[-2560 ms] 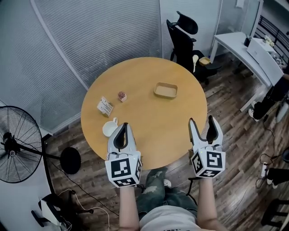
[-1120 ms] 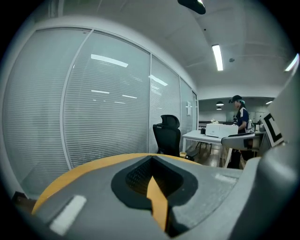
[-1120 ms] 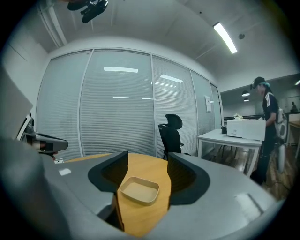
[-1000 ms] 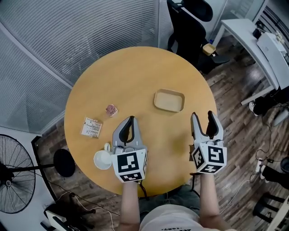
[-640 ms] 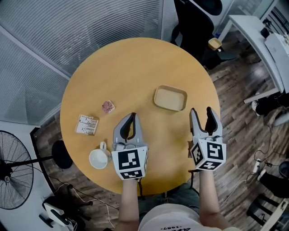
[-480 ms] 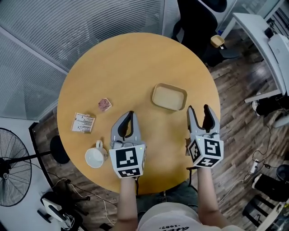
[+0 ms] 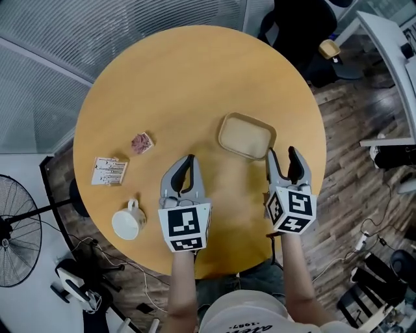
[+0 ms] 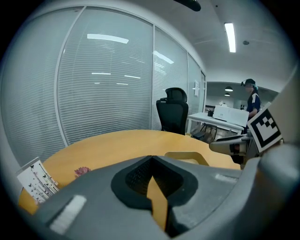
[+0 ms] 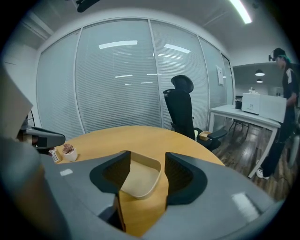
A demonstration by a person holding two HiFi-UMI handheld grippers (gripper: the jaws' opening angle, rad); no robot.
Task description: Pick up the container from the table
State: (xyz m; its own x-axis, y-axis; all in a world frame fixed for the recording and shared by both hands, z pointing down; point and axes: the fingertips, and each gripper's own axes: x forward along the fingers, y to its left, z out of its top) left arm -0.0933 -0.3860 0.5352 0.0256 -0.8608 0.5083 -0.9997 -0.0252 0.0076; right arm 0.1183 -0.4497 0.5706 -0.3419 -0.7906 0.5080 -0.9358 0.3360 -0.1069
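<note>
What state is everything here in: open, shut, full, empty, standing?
container: upright, empty, not gripped.
left gripper: fingers shut, empty.
right gripper: fingers open, just been closing slightly, nothing gripped between them.
mug: upright.
small plant pot: upright.

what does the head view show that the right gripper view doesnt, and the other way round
Only the head view: the white mug, the standing fan on the floor, and the person's forearms.
Only the right gripper view: a person standing at the far right, and the ceiling lights.
Both: the round table, the tan container on it, the small potted plant and the black office chair.
</note>
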